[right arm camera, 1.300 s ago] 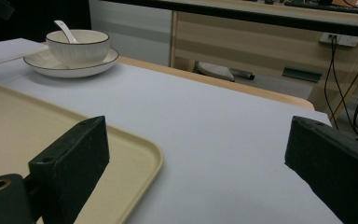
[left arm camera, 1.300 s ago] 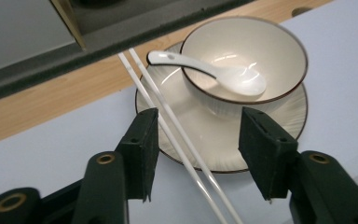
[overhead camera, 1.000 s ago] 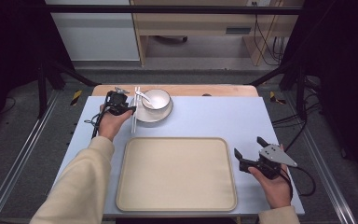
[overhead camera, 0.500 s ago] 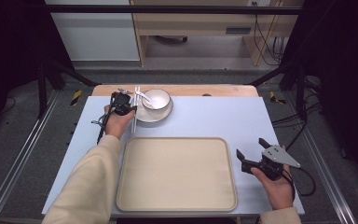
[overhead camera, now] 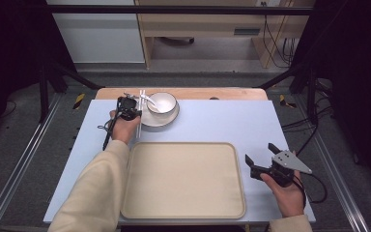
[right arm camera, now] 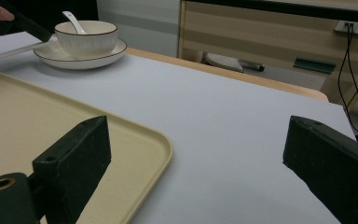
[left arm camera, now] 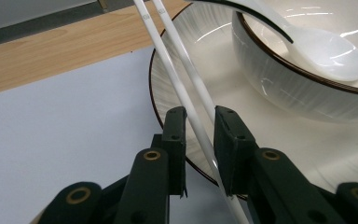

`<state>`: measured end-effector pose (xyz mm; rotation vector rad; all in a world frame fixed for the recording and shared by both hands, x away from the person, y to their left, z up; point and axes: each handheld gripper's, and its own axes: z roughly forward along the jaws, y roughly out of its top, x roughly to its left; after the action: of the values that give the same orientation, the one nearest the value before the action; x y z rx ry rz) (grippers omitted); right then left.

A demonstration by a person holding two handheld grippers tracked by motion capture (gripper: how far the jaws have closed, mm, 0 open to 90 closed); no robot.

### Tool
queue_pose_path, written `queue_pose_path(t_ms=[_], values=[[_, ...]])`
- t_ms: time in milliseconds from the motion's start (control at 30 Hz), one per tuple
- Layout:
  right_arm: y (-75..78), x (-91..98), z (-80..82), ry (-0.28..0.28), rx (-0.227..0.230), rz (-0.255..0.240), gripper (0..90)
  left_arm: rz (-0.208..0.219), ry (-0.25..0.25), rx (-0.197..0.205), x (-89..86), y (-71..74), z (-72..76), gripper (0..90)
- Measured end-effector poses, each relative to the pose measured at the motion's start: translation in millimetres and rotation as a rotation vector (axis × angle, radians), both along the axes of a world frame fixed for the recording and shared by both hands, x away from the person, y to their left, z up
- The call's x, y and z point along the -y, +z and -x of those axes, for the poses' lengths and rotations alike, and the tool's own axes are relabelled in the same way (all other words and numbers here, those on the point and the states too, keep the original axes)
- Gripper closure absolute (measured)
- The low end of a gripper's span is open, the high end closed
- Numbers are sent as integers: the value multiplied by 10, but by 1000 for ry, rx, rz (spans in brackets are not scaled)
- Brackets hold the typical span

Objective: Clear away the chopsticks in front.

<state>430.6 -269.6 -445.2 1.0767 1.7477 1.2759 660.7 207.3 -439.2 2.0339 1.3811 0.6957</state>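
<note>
A white bowl (overhead camera: 163,102) with a white spoon (overhead camera: 147,99) in it stands on a dark-rimmed white plate (overhead camera: 157,121) at the table's far side. Two white chopsticks (overhead camera: 140,113) lie with their far ends on the plate's left rim. My left gripper (overhead camera: 128,107) is at the chopsticks. In the left gripper view its jaws (left arm camera: 200,116) stand a narrow gap apart around the chopsticks (left arm camera: 182,88), with a sliver of plate (left arm camera: 261,135) showing beside them. The bowl (left arm camera: 307,88) and spoon (left arm camera: 317,46) sit just beyond. My right gripper (overhead camera: 260,153) (right arm camera: 198,140) rests wide open at the right of the beige tray (overhead camera: 183,181), holding nothing.
The tray (right arm camera: 28,116) lies bare on the pale blue tabletop (overhead camera: 232,121). A wooden strip (overhead camera: 222,93) runs along the far edge. Black frame legs and cables (overhead camera: 314,130) stand off the table's right side.
My left gripper has shifted slightly right and forward onto the chopsticks beside the plate. The right gripper has barely moved and stays open.
</note>
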Motion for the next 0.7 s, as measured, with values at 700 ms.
queue_pose_path(t_ms=[700], values=[[0,19,7,9,1,-4,82,105,117,2,21,-102,-1,845]])
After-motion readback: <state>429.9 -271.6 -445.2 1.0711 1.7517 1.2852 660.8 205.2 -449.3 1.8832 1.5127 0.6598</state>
